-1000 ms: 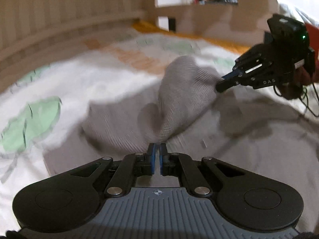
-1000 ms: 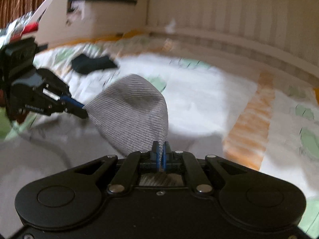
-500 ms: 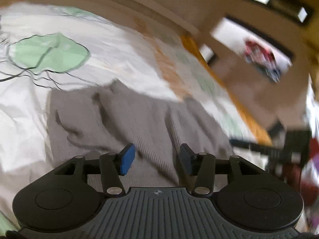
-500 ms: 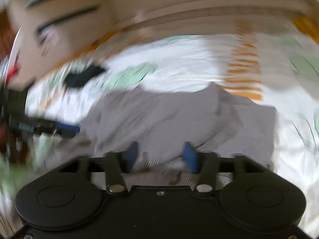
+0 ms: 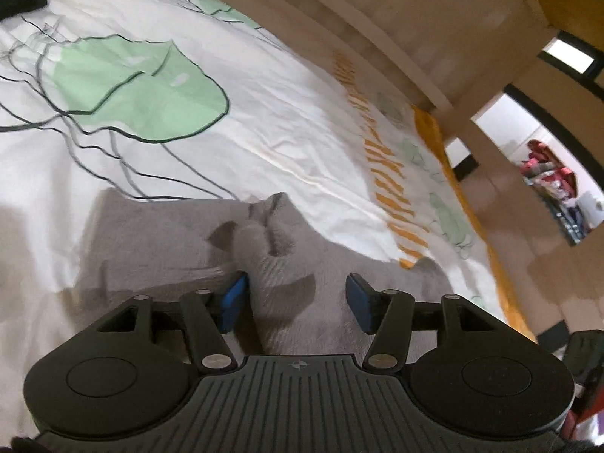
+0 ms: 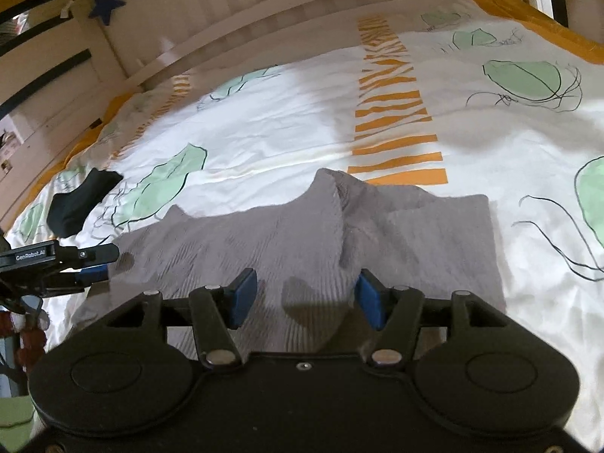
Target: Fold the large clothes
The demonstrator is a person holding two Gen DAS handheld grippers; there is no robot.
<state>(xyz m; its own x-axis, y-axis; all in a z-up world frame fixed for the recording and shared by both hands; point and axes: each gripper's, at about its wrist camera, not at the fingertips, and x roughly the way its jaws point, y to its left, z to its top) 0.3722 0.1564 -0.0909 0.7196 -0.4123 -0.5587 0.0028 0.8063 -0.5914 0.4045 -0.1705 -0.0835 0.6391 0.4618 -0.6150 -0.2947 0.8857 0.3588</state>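
Grey garment point(image 6: 302, 241) is lying rumpled on the leaf-print bedsheet point(image 6: 279, 132), both the left gripper point(image 5: 298, 298) and right gripper point(image 6: 306, 298) hover over it with jaws apart, pinching nothing, having just been closing a bit, black sock point(image 6: 81, 200) off nearby.

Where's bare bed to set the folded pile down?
Free: white sheet between the grey garment and the headboard, left of the orange stripe band. Also right of the garment. Crowded: far left, around the black sock and left tool.
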